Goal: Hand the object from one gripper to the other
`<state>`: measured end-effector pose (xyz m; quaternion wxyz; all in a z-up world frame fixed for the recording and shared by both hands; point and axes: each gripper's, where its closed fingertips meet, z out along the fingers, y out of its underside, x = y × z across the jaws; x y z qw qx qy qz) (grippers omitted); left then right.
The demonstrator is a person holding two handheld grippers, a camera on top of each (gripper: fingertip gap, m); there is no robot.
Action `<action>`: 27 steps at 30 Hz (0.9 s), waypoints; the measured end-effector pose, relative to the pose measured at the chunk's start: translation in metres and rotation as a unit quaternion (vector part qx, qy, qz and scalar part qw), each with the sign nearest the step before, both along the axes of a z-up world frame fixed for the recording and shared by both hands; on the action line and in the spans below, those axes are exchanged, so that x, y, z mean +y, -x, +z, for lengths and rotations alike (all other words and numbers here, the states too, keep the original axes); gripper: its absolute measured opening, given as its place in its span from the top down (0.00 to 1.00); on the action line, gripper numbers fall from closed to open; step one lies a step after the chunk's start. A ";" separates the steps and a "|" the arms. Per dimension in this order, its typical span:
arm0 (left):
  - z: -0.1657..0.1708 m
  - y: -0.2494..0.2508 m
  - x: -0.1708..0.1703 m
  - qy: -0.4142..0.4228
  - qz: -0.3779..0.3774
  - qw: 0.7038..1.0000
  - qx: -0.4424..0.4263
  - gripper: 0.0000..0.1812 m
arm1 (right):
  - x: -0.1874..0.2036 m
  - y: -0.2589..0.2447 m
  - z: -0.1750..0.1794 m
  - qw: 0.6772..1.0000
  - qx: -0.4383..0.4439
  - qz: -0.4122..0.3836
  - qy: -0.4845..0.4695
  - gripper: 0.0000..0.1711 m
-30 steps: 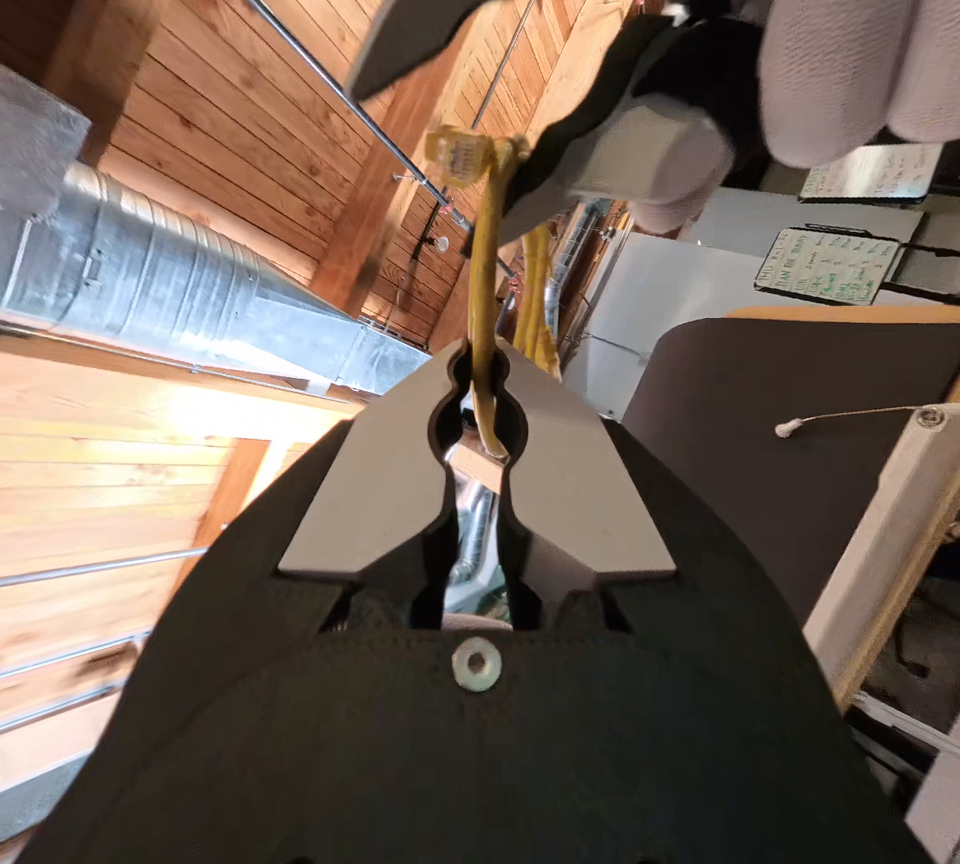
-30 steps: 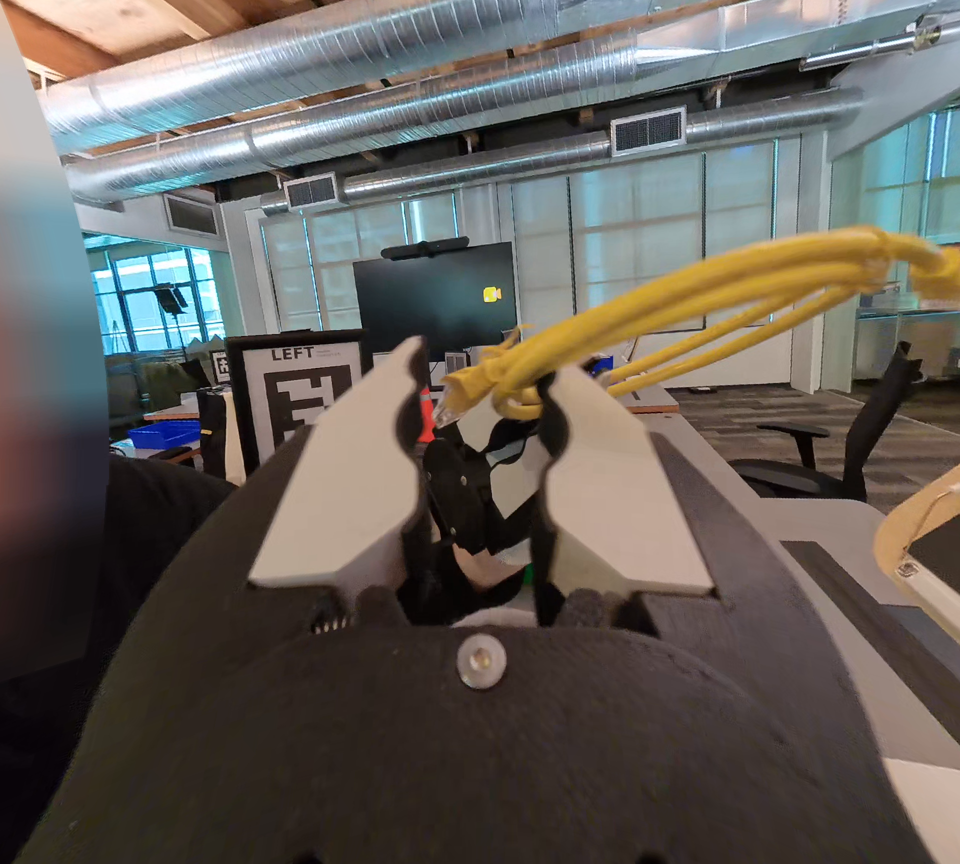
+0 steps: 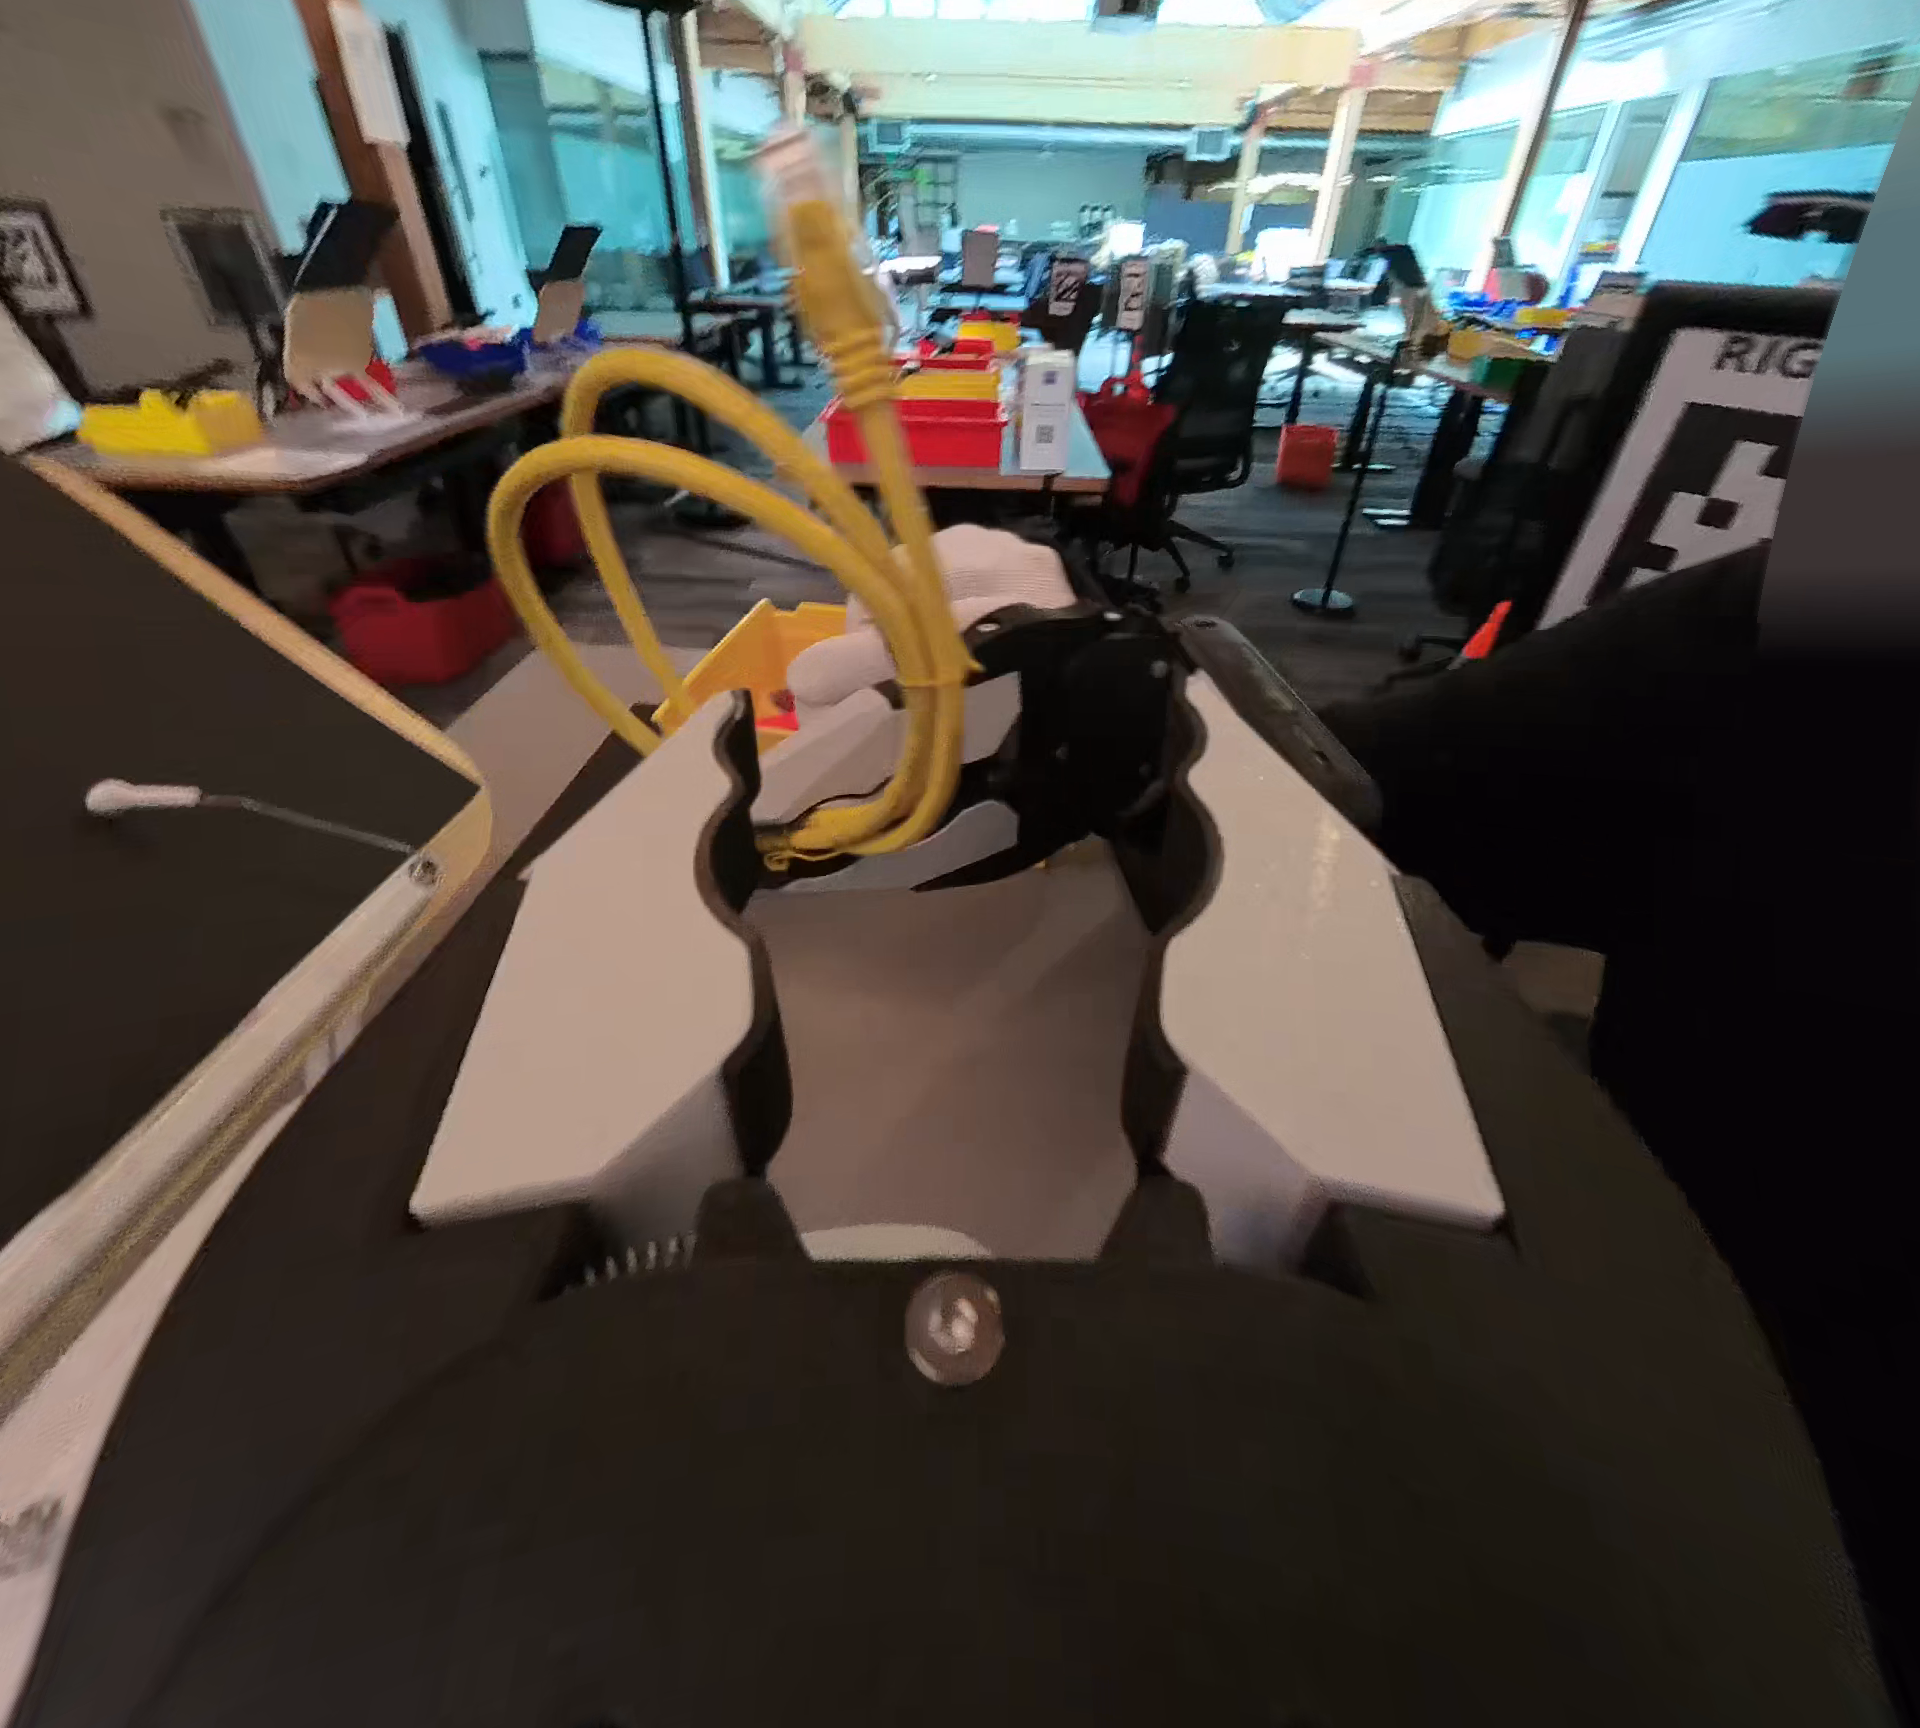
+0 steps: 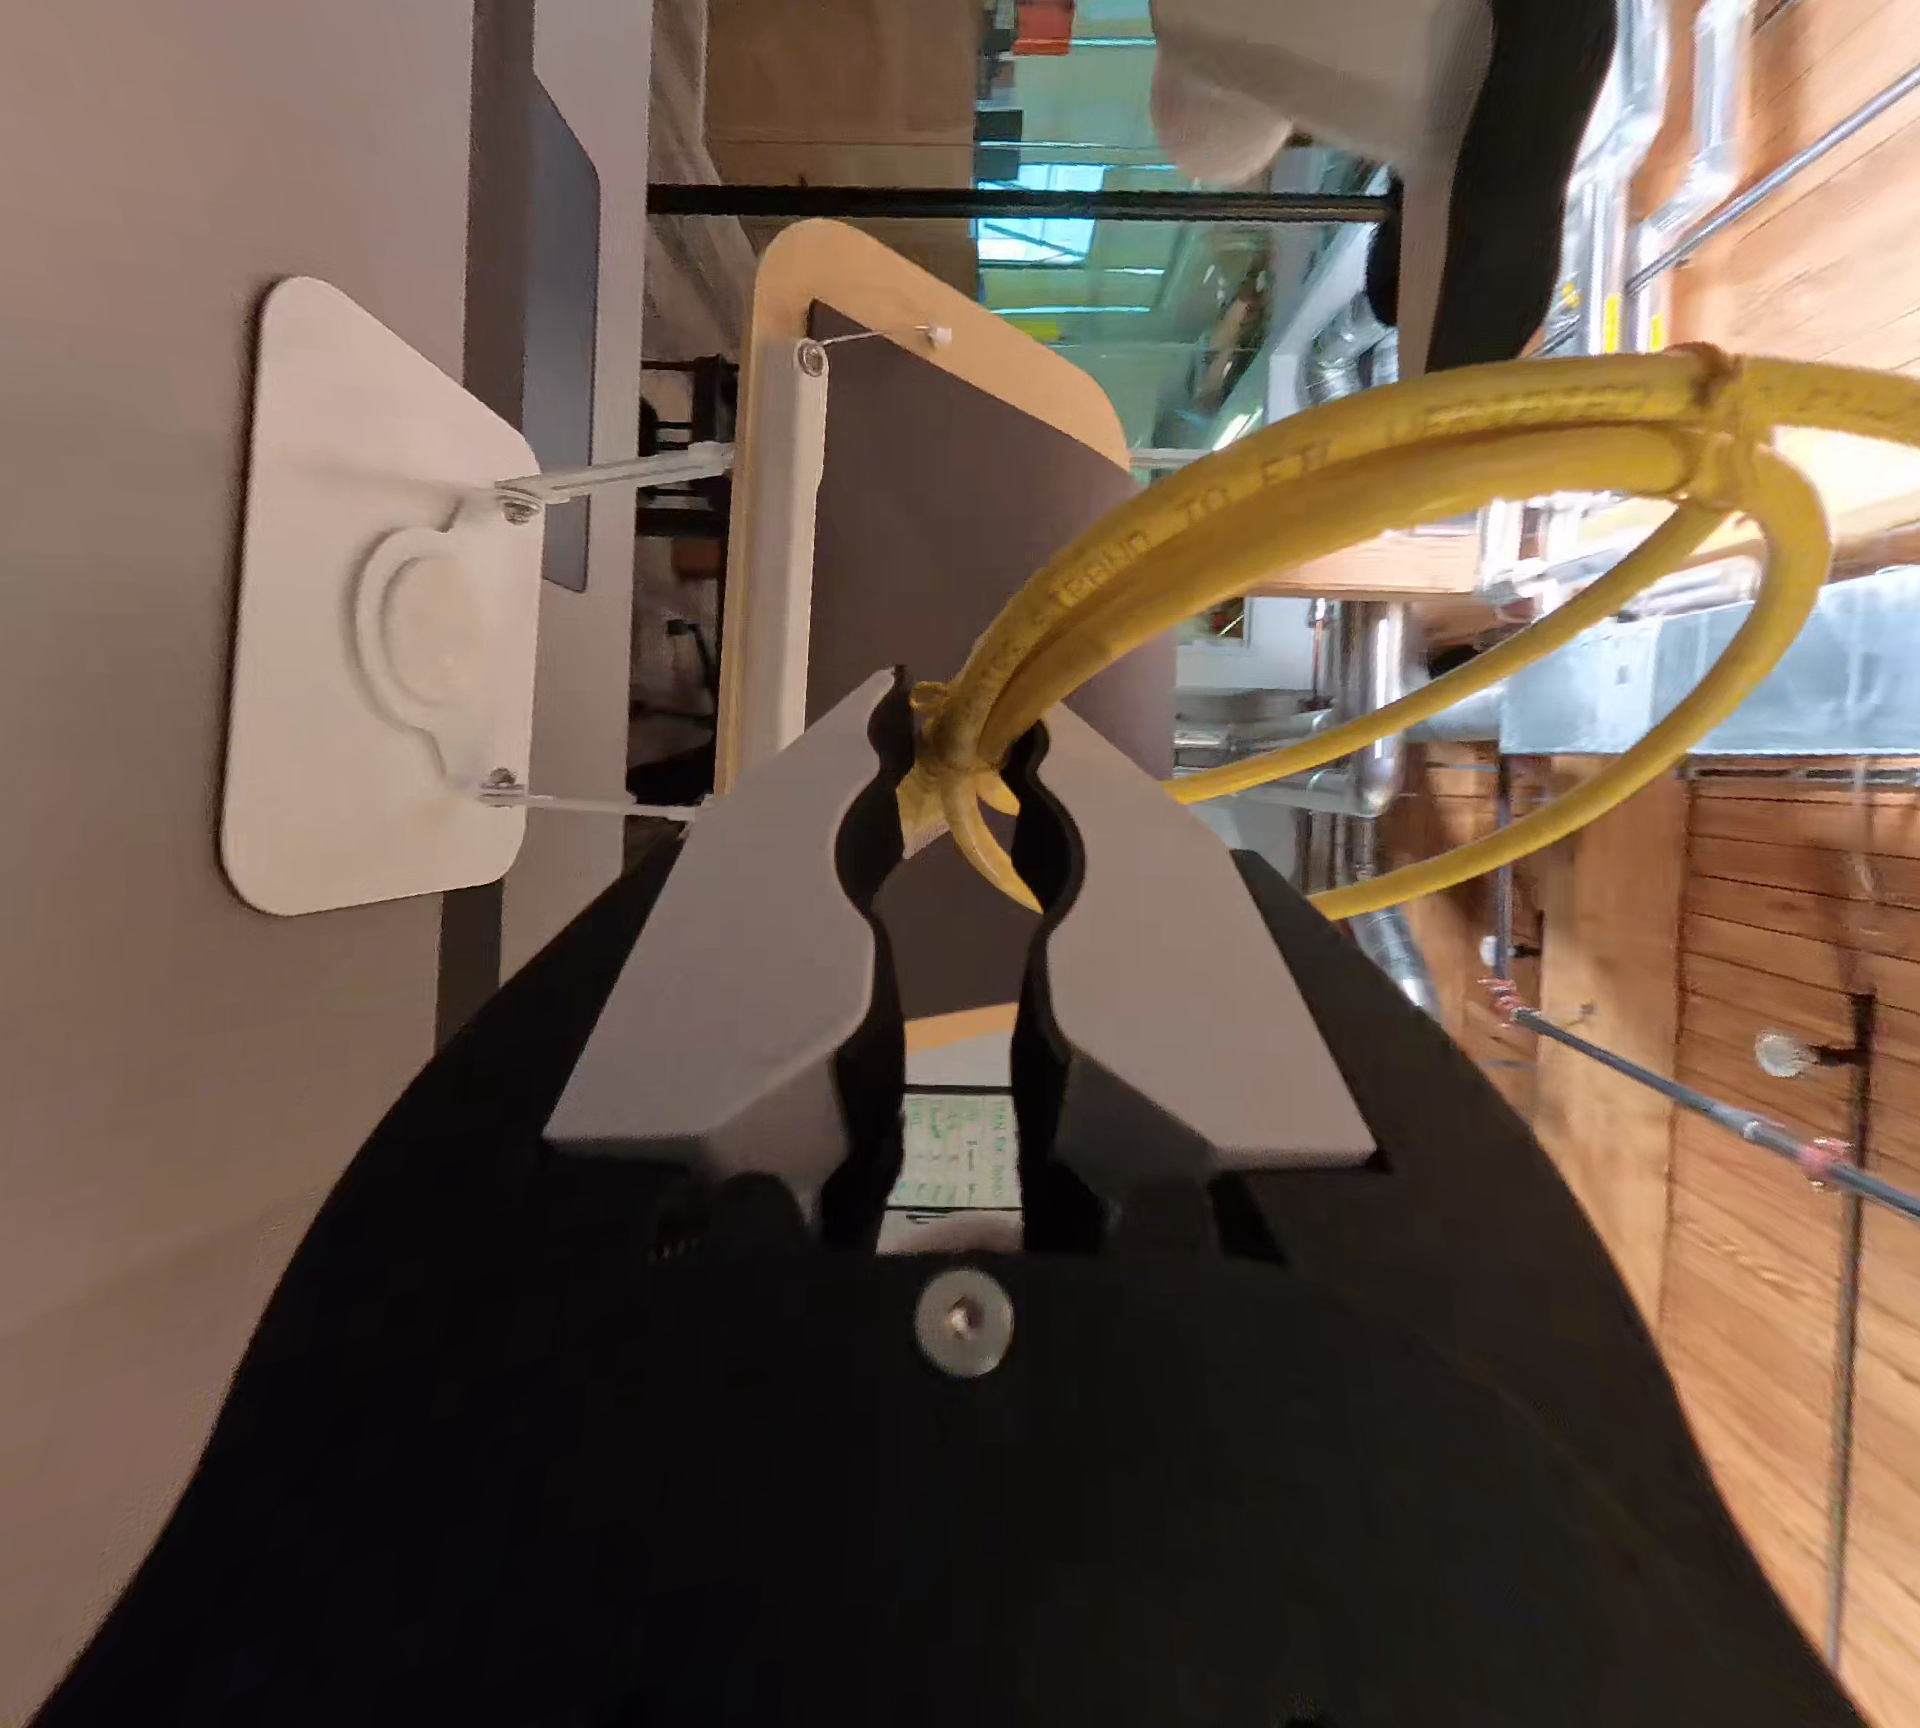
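Right wrist view shows my right gripper pinched on the yellow cable, at the spot where a thin tie bunches the strands together. The fingers stand nearly closed, with the bundle wedged in the narrow gap near their tips. From there the cable arcs up and away to the right in a wide loop, so its long run lies across my fingers rather than along them, and most of it hangs free beyond the tips.

In the left wrist view my left gripper stands wide open with nothing between its fingers. Just past its tips I see the right one from the front, held by my gloved hand, with the cable rising out of it: two loops lean to the left and one plug end sticks up almost straight. The cable is therefore ahead of and above the left fingers, apart from them, not inside their span.

I judge the handover itself done, since only the right gripper has hold. What matters next is that the free loops lie on the left gripper's side, so I should draw the two grippers apart without snagging them.
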<state>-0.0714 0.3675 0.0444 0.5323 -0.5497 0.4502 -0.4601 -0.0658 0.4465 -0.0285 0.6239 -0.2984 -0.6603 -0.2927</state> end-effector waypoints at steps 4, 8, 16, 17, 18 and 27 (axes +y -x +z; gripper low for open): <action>-0.020 -0.010 0.015 0.021 0.023 0.999 0.032 0.72 | 0.005 0.011 -0.011 0.999 -0.004 0.002 -0.034 0.92; -0.021 -0.018 0.016 0.022 0.014 0.999 0.019 0.94 | 0.011 0.014 -0.015 0.999 0.012 0.000 -0.037 0.92; -0.011 -0.004 0.044 -0.094 0.160 0.981 0.053 0.95 | 0.005 0.011 -0.003 0.992 0.086 0.059 0.072 0.66; -0.008 0.000 0.047 -0.120 0.184 0.974 0.060 0.95 | -0.003 0.012 -0.001 0.985 0.101 0.088 0.110 0.65; -0.003 0.003 0.048 -0.142 0.204 0.967 0.056 0.95 | -0.012 0.012 0.001 0.975 0.113 0.115 0.152 0.64; 0.008 -0.014 0.036 -0.492 0.321 0.798 0.139 0.95 | -0.091 -0.012 0.082 0.727 0.298 0.393 0.478 0.60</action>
